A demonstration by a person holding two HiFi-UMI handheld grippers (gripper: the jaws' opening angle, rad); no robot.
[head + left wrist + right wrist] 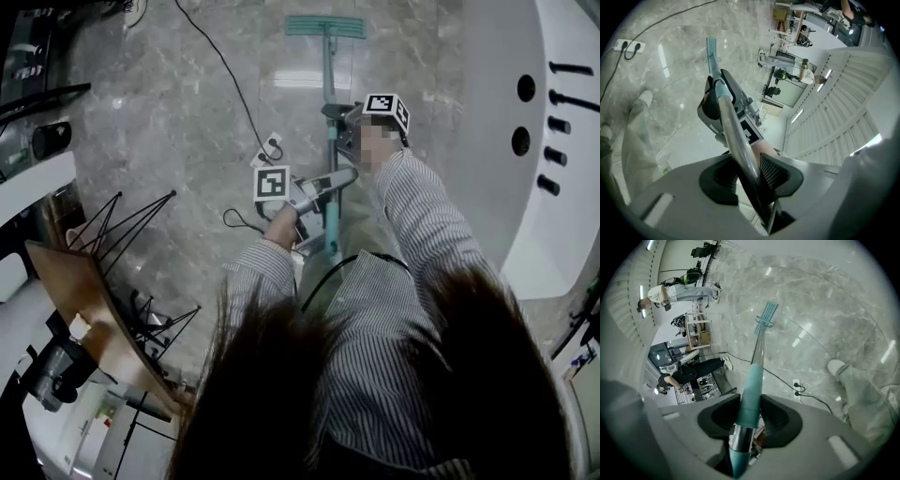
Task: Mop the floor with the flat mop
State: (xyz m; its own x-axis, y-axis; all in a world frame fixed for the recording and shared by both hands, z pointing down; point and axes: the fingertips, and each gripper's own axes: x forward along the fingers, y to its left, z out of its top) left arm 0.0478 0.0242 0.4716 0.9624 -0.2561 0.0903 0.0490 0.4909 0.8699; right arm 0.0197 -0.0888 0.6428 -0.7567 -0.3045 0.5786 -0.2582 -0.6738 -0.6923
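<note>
Two claws are clamped on the pole of the flat mop [329, 70], one behind the other. In the head view the mop runs straight away from the person, its teal mop head [325, 26] lying flat on the grey marbled floor [187, 141] at the far end. The right claw [336, 113] grips the pole nearer the mop head, and the left claw [335, 181] grips it closer to the person's body, with a short stretch of pole between them.

The left gripper view shows the left claw [745, 171] closed on the silvery part of the pole [733, 136], the ribbed pads pressed against it on both sides. Further along the pole sits the right claw's body, and beyond it the mop head [711, 47] rests on the floor. The right gripper view shows the right claw [751, 413] shut around the teal sleeve [752, 390] of the pole, which tapers away to the mop head [768, 315] on the floor.

A white power strip [272, 143] lies on the floor just left of the pole, with a black cable [220, 66] trailing away from it. One light shoe [836, 366] of the person stands on the floor to the right of the pole in the right gripper view. Other people stand far off by shelving in both gripper views.
</note>
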